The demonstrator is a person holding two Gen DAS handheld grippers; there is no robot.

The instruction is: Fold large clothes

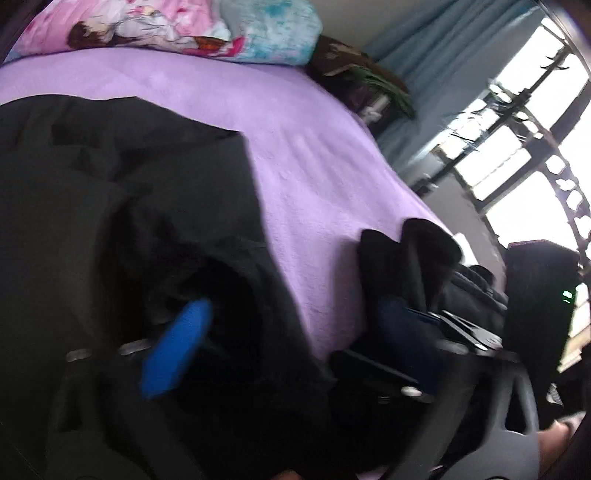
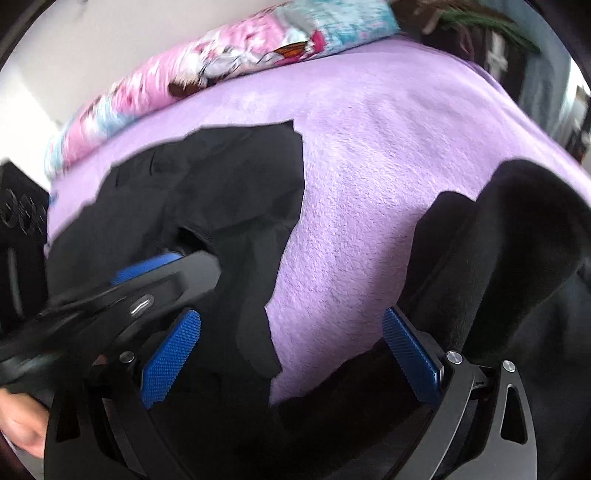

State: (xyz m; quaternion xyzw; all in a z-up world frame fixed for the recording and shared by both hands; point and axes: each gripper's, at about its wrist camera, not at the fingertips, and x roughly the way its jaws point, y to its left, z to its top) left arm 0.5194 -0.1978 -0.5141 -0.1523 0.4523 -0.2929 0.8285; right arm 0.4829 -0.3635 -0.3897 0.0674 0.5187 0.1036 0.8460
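Left claw (image 1: 280,332), seen from its own camera, stands wide apart with nothing between its blue pads: one pad (image 1: 177,350) hangs over the black garment (image 1: 110,203) at lower left, the other is dim at lower right. I read the spread as readiness to take a new hold on the cloth. That garment lies crumpled across the left half of the frame on the purple bed cover (image 1: 295,147), where I need it flat for folding. A patterned pillow (image 1: 147,26) sits along the top edge, a window (image 1: 517,129) at right.

From the right camera, my right claw (image 2: 291,354) is also apart, its pads empty and framing bare purple cover and the garment's ragged edge at lower centre. The left claw reaches in from the left, over the black cloth's middle. A second dark piece (image 2: 517,240) rises at right, just beside the right pad; I cannot tell whether it belongs to the same garment.
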